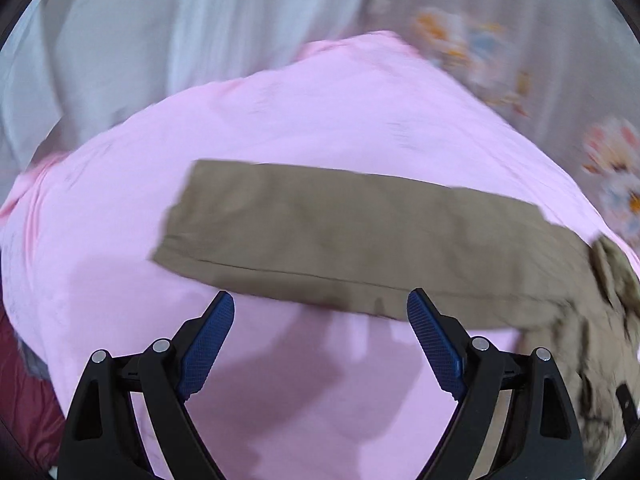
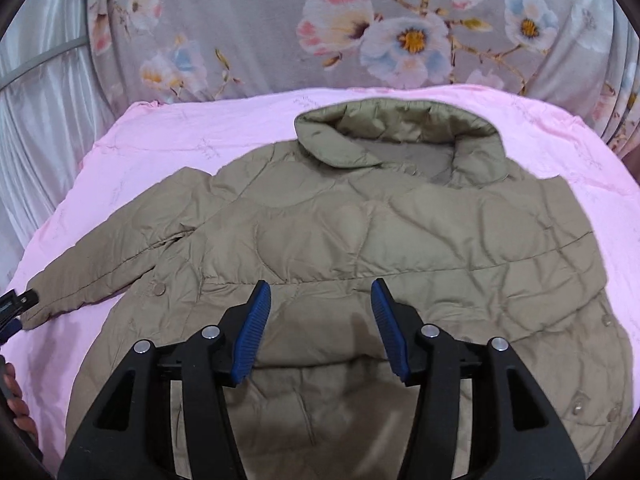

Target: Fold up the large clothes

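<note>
Two cloths [image 2: 168,152] [image 2: 260,20] — under jkt [image 2: 360,232]

Black claw [image 2: 320,294], ribbed blue pads [image 2: 252,332], silver screws.

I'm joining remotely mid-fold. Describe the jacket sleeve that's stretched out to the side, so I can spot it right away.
Find the pink sheet spread in front of the floral fabric; a khaki quilted jacket lies on it, collar at the far side. The sleeve is the long plain strip slanting off the jacket's left shoulder, unlike the body, which shows curved quilting and snaps.
</note>
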Demonstrator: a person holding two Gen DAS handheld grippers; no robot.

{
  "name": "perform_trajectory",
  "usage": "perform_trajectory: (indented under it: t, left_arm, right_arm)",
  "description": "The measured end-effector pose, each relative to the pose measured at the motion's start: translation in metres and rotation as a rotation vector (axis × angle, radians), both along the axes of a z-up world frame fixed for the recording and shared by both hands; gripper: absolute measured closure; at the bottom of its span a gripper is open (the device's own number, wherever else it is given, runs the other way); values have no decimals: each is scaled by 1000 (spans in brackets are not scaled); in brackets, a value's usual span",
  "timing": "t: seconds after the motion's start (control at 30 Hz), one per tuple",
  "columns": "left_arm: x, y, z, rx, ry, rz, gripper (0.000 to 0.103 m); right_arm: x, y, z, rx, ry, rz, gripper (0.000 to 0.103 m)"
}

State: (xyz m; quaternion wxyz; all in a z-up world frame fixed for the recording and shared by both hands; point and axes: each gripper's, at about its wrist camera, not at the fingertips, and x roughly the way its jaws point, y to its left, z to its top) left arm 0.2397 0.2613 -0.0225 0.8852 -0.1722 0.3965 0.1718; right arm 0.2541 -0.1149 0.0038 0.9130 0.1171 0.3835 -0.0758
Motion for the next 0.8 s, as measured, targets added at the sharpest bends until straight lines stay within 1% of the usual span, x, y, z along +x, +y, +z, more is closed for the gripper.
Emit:
perform_trajectory:
  t: [0.03,0.1,0.2,0.27,0.33,0.4,0.43,0.47,0.5,0.53,0.57,0.67,0.7,0.77,0.8]
  left_arm:
    - [1,20,-7,-19,15,47,17]
    - [3,45,-15,-41,38,100,18]
    - [4,74,-27,-103,42,161,18]
    - [7,80,-31,-141,36,173,18]
    - [13,77,-31,-127,20,187,18]
    - [21,68,-30,-109,24,178,17]
    - [25,64,-29,-104,17,159,26]
    - [28,63,-28,-103,14,140,48]
    - [33,56,-25,-105,13,99,61]
    - [35,51,-22,-108,10,79,83]
    - [36,46,-17,-105,5,64,97]
    - [36,21,13,-68,-48,0,100]
    - [33,10,26,-56,-81,-20,101]
    - [27,-22,59,-28,-151,-89,102]
    - [23,-47,81,-22,-201,-147,102]
  right_arm:
    - [2,3,-6,5,16,-4,53]
    - [10,6,-24,13,70,0,53]
    - [13,14,-33,-31,83,4,51]
    - [13,16,-34,-45,82,2,51]
    - [12,17,-35,-50,77,1,50]
    - [10,15,-35,-32,63,-1,50]
    - [8,12,-34,-16,50,-5,50]
    - [4,10,-32,0,36,-14,50]
    - [0,8,-31,12,28,-21,50]
    - [-6,6,-29,25,17,-34,50]
    - [-13,4,-26,37,8,-47,50]
    - [-38,-2,-17,67,-17,-68,50]
    - [-49,-5,-13,69,-25,-76,50]
    - [-72,-13,-7,66,-44,-92,48]
    - [-81,-18,-5,66,-50,-101,46]
